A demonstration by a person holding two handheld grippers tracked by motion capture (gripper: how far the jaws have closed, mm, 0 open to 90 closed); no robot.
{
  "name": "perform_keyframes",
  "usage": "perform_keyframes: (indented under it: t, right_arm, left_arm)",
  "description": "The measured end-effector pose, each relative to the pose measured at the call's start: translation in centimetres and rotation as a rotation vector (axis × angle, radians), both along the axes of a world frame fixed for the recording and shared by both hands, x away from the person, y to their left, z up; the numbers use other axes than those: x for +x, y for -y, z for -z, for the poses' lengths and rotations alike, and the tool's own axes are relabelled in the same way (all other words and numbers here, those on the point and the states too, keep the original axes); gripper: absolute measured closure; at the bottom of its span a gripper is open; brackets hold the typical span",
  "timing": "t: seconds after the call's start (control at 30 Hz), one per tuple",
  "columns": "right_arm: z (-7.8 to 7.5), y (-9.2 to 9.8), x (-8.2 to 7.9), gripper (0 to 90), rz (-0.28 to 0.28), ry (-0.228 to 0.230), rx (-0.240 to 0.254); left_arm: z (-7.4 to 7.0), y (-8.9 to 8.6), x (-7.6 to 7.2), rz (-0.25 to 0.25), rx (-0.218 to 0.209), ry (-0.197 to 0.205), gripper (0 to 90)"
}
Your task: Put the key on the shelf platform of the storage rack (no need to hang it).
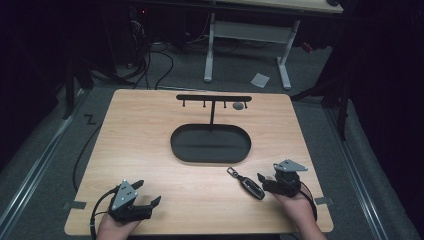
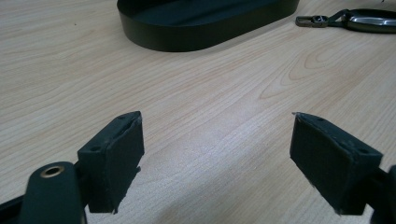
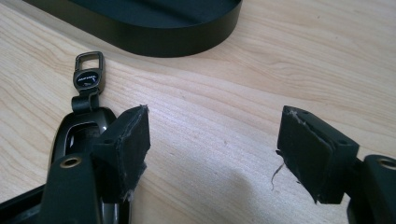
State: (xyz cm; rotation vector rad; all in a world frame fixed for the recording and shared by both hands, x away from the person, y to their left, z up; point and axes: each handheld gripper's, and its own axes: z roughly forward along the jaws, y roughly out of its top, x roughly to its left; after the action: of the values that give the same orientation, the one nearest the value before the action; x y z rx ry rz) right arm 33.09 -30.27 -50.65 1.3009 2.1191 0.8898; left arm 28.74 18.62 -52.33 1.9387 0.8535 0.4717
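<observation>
Here my right gripper [image 3: 215,149] stands with jaws wide and nothing between them, its one pad just over the black glossy car key fob with a metal clip [image 3: 81,126] at the lower left of the right gripper view, which in the high view lies on the pale wooden table [image 1: 150,150] right of centre, below the black oval tray [image 1: 210,143] with its hook stand [image 1: 214,98]. My left gripper [image 2: 217,154] also gapes empty. I judge the fob light, rigid and slippery, best pinched across its narrow sides.
</observation>
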Motion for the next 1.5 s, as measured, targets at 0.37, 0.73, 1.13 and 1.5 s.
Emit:
perform_keyframes:
  t: [0.37,0.73,1.13,1.5]
  right_arm:
    - [-0.4,-0.4,0.4,22.5,0.014,-0.105,-0.062]
    - [-1.1,-0.2,1.4,22.5,0.004,-0.195,-0.135]
    - [-1.9,-0.6,2.4,23.6,-0.056,-0.309,-0.259]
    - [-2.6,-0.8,3.3,21.9,-0.099,-0.440,-0.336]
  left_arm:
    - [0.0,0.0,-0.2,0.016,-0.001,-0.003,18.3]
    - [0.0,0.2,-0.2,0.040,-0.003,-0.005,18.3]
    - [0.0,0.2,-0.1,0.046,-0.009,-0.009,18.3]
    - [0.0,0.2,-0.2,0.052,-0.007,-0.011,18.3]
